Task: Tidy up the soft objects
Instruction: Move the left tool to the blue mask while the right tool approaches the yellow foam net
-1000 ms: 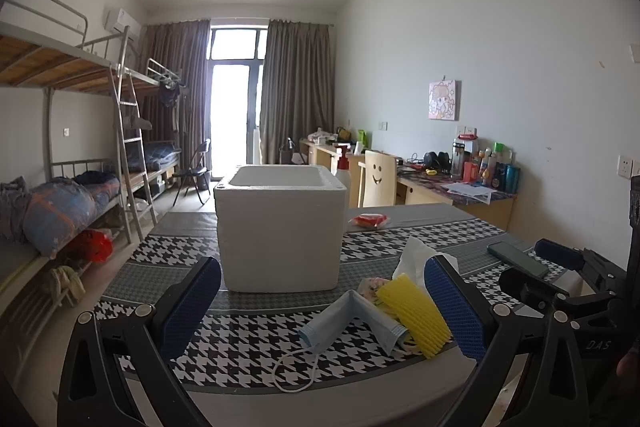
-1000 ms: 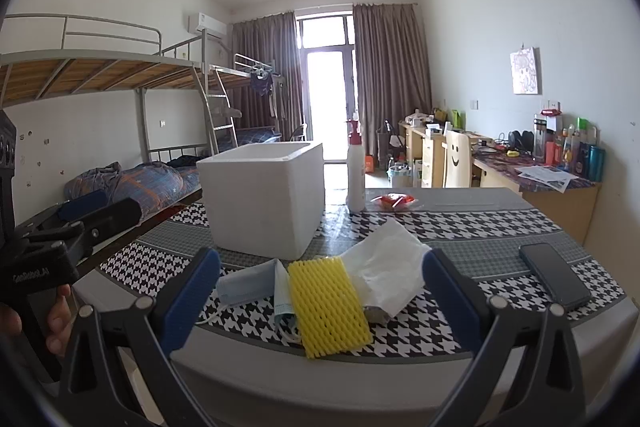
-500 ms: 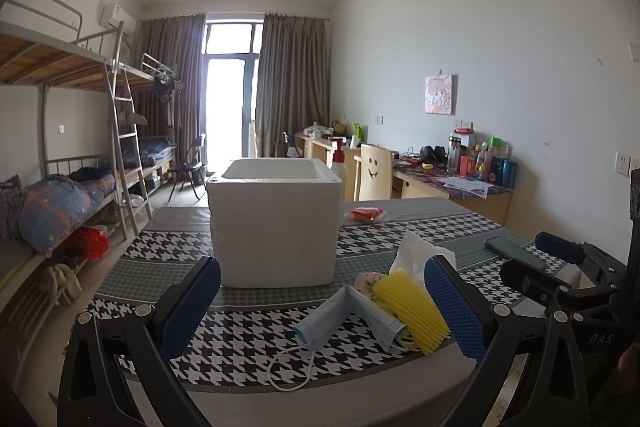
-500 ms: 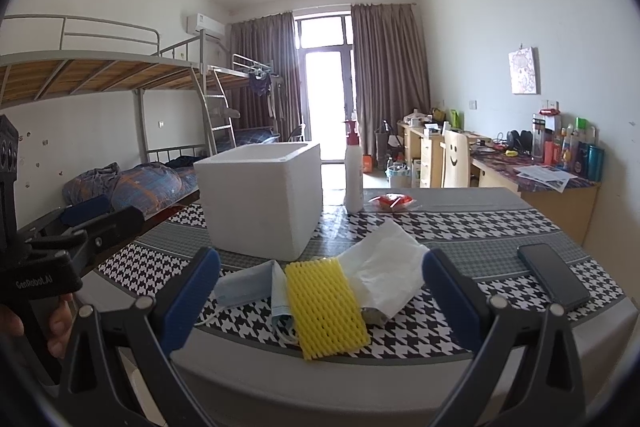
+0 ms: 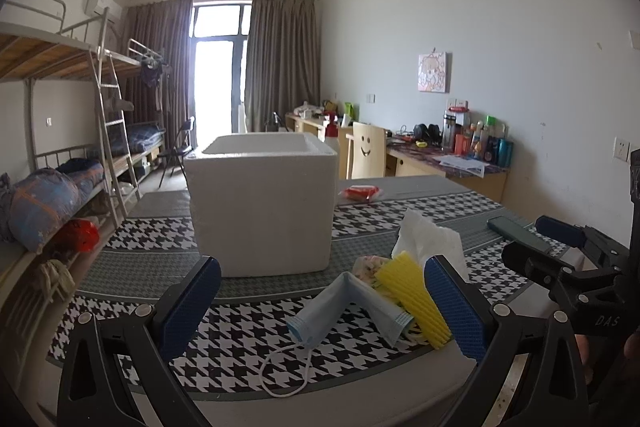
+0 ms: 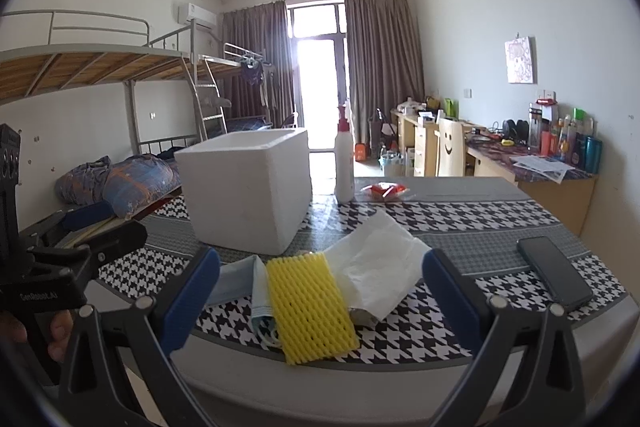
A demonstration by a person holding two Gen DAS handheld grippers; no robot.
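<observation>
On table (image 6: 460,215), yellow foam net (image 6: 310,305) lengthwise toward foam box (image 6: 248,187)

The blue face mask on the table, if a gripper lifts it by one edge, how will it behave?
The blue face mask lies folded and creased, so it will probably droop limply. Its ear loop trails loose and may dangle or snag. It looks thin, likely very light.

A shared dormitory room. Metal bunk beds (image 5: 60,75) with a ladder (image 5: 114,131) and rolled bedding (image 5: 44,199) line one wall; study desks (image 6: 532,175) crowded with bottles (image 6: 568,139) line the other. Curtains (image 5: 280,67) flank a balcony door (image 5: 216,83), with an air conditioner (image 6: 198,14) above.
</observation>
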